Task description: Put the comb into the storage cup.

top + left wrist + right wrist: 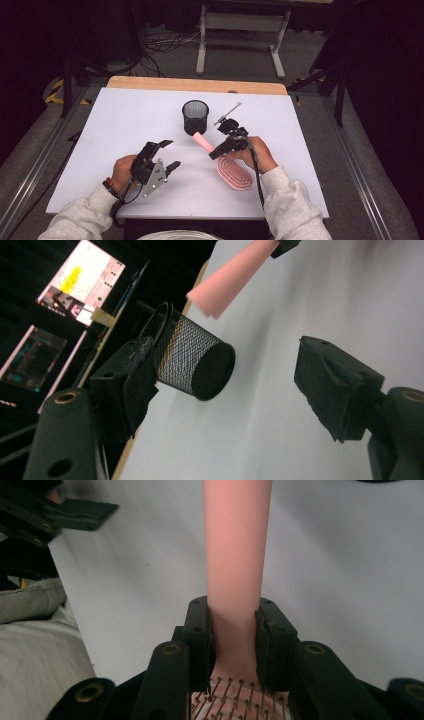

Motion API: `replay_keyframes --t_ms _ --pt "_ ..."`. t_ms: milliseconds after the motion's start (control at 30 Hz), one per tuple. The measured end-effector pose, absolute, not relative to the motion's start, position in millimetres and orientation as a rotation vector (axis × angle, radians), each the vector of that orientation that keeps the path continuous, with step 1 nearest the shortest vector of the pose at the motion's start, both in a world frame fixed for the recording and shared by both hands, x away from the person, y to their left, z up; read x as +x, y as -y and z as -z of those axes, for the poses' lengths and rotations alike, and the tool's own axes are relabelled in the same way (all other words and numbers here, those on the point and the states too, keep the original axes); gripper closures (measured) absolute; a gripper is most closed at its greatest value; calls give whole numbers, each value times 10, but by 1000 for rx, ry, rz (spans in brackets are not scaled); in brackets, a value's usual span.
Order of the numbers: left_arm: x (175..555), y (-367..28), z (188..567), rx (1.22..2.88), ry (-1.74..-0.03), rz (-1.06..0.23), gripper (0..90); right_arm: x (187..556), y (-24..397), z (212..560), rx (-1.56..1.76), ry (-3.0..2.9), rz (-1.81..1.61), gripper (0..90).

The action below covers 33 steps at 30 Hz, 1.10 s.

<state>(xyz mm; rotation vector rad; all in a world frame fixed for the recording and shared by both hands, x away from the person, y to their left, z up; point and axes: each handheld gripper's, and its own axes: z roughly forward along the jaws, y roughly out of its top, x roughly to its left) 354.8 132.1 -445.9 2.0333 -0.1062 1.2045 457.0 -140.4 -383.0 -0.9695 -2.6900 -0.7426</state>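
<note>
Your right tongs (234,645) are gripping the pink hairbrush (227,165) by its handle; your left tongs (225,385) are hovering open near the mesh cup (195,116).

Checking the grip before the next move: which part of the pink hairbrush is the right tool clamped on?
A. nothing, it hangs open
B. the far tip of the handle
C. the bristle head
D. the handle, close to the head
D: in the right gripper view the right tool presses both sides of the hairbrush handle just above the bristles, the rest of the handle pointing away.
</note>
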Motion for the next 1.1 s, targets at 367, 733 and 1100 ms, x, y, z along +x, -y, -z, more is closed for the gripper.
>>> replay_keyframes --t_ms 367,733,1100 --pt "3474 -1002 4586 2070 332 -1436 356 4534 997 3822 -837 2725 692 709" --pt "3493 -814 4716 2102 415 -1759 635 4588 692 3805 -822 2753 573 710" --pt "3474 -707 4886 2146 545 -2027 721 4601 489 3845 -842 2801 463 709"
